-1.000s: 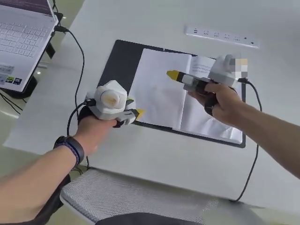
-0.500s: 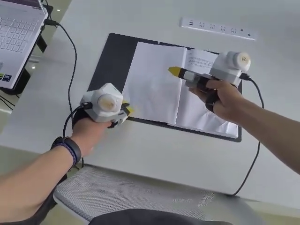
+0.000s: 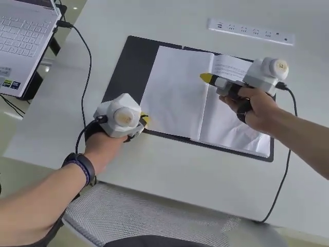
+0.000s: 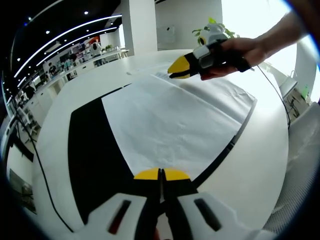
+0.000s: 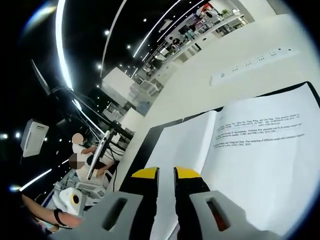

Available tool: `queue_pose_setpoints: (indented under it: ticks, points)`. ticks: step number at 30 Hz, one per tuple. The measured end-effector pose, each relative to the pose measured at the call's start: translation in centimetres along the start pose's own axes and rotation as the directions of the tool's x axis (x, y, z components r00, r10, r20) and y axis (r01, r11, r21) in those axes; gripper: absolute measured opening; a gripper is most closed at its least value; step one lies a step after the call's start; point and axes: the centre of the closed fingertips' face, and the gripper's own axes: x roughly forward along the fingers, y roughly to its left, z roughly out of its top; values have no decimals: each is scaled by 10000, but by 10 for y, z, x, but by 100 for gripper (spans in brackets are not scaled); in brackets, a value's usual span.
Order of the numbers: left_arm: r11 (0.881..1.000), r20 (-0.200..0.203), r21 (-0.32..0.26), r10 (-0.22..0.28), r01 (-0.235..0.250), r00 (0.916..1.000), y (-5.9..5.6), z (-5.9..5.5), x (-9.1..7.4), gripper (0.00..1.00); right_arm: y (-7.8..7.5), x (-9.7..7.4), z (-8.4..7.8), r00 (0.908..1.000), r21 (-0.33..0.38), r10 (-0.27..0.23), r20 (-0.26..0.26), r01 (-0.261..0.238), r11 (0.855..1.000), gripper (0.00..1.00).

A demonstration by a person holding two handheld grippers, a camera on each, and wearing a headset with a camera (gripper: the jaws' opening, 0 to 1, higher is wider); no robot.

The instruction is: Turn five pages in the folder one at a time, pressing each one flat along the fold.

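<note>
Well, with the folder (image 3: 128, 67) lying open on the table (image 3: 169, 170), the left gripper (image 3: 144, 121) pinched shut at its near left edge and the right gripper (image 3: 205, 77), jaws narrowly parted and empty, over the fold (image 3: 204, 105), I'd press there and sweep nearward evenly.

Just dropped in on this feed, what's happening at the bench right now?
A person works an open folder on the white table with a gripper in each hand. The left gripper, jaws shut, sits at the folder's near edge by the left page's bottom corner. The right gripper, jaws slightly apart and empty, points at the fold near its top; contact with the paper is unclear.
</note>
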Motion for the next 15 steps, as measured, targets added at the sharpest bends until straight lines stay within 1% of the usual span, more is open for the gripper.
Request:
queue_pose_setpoints:
  ticks: [2, 3, 6, 9, 13, 15]
  points:
    - [10000, -17, 29, 10, -10, 10000, 0, 0, 0, 0, -2, 0, 3, 9999, 79, -11, 158, 9, 10000, 5]
    - [10000, -31, 42, 8, -8, 10000, -1, 1, -1, 0, -4, 0, 5, 9997, 208, -8, 234, 4, 9998, 4]
    - [10000, -67, -66, -11, 10, 10000, -1, 3, -3, 0, -7, 2, 6, 9997, 306, -49, 253, 42, 9995, 3]
    - [10000, -100, -58, 29, -30, 9999, -1, 3, -3, 0, -9, 5, 0, 10000, 398, -17, 74, 14, 9992, 0]
    - [9999, -100, -103, 49, -50, 9999, -1, 4, -4, 0, -13, 8, -10, 9997, 415, -58, -248, 68, 9991, 0]
    - [9999, -110, -102, 64, -65, 9999, 0, 3, -3, 0, -18, 9, -11, 9998, 472, -96, -191, 105, 9988, 0]
